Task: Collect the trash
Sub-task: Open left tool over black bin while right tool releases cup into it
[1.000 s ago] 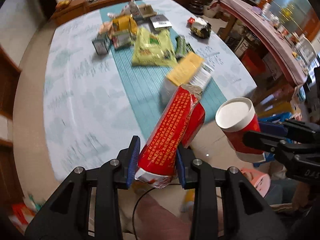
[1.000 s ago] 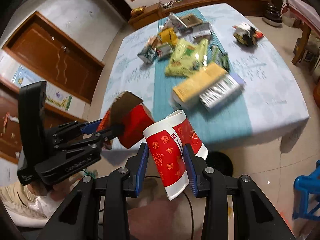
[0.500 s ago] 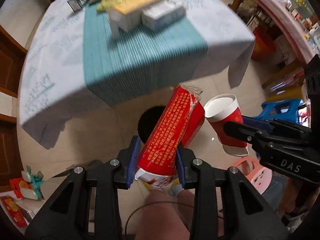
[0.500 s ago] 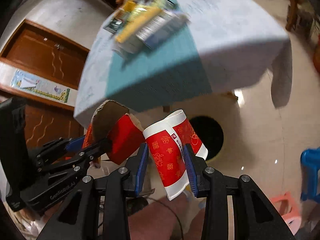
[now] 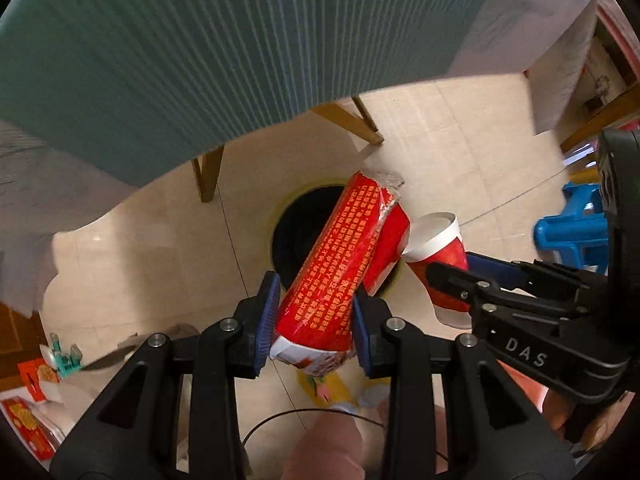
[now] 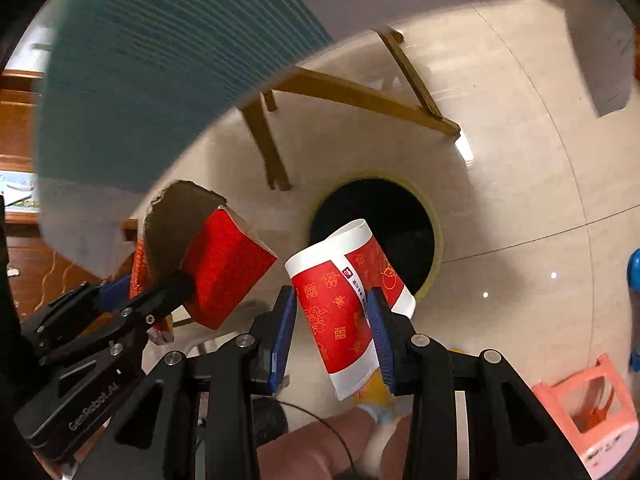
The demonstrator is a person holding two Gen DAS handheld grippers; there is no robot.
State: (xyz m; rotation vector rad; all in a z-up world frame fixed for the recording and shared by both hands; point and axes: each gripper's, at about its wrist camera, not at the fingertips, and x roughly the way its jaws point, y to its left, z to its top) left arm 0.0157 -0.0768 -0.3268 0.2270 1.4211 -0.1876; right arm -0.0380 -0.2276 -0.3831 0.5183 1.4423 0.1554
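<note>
Left wrist view: our left tongs [image 5: 314, 320] clamp a creased red cardboard carton [image 5: 344, 256], its long axis slanting over the dark round bin [image 5: 290, 240] on the floor directly below.

Right wrist view: our right tongs [image 6: 332, 332] pinch a red-and-white paper cup [image 6: 344, 304], tilted, rim nearest the bin's [image 6: 400, 208] mouth.

Floor [image 6: 520, 200]: pale glossy tiles with thin dark seams.
Bin [image 6: 396, 208]: round, dark inside, yellowish rim, standing on the floor near centre of the right wrist view.
Desk [image 5: 208, 60]: teal ribbed runner over a pale cloth, overhanging at 12 o'clock.
Desk legs [image 6: 272, 152]: wooden, on the floor at 11 o'clock of the bin.
Pink stool [image 6: 592, 412]: at 4 o'clock.
Blue stool [image 5: 572, 232]: at 3 o'clock.
Red packets [image 5: 28, 412]: at 8 o'clock.
</note>
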